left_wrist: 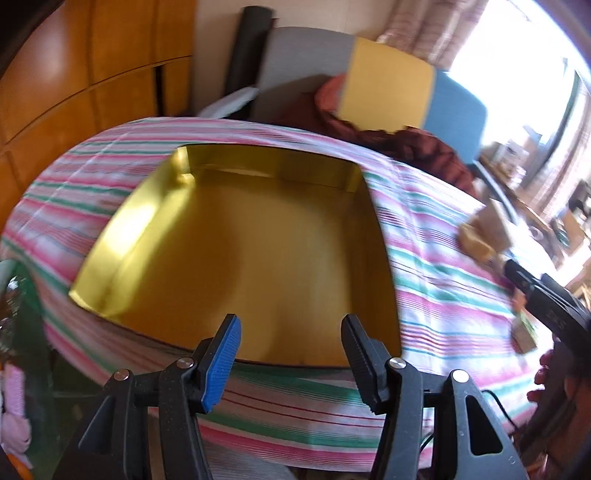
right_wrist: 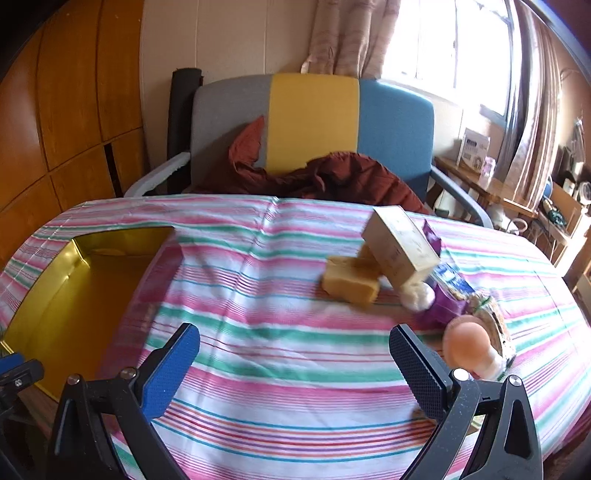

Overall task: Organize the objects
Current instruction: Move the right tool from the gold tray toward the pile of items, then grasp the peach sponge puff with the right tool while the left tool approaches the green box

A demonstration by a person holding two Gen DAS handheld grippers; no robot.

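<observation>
Tongs both gape wide, holding nothing: left gripper (left_wrist: 290,354) over the gold tin (left_wrist: 240,254), right gripper (right_wrist: 295,365) above the striped cloth (right_wrist: 280,369) near a sponge (right_wrist: 351,282).

Evidently a lived-in home, a sitting or dining room. Gave itself away by a table under a striped cloth (right_wrist: 295,369) in pink, green and white; an armchair (right_wrist: 314,118) in grey, yellow and blue panels drawn up at the far side, with a rust-red garment (right_wrist: 332,177) dumped on its seat. Backed by wooden cabinet doors (right_wrist: 66,110) on the left wall. Lit from a window (right_wrist: 454,48) hung with patterned curtains (right_wrist: 351,33). Cluttered along the right by a low wooden side table (right_wrist: 476,181) carrying a white carton (right_wrist: 474,149) and household odds and ends too blurred to name.
</observation>
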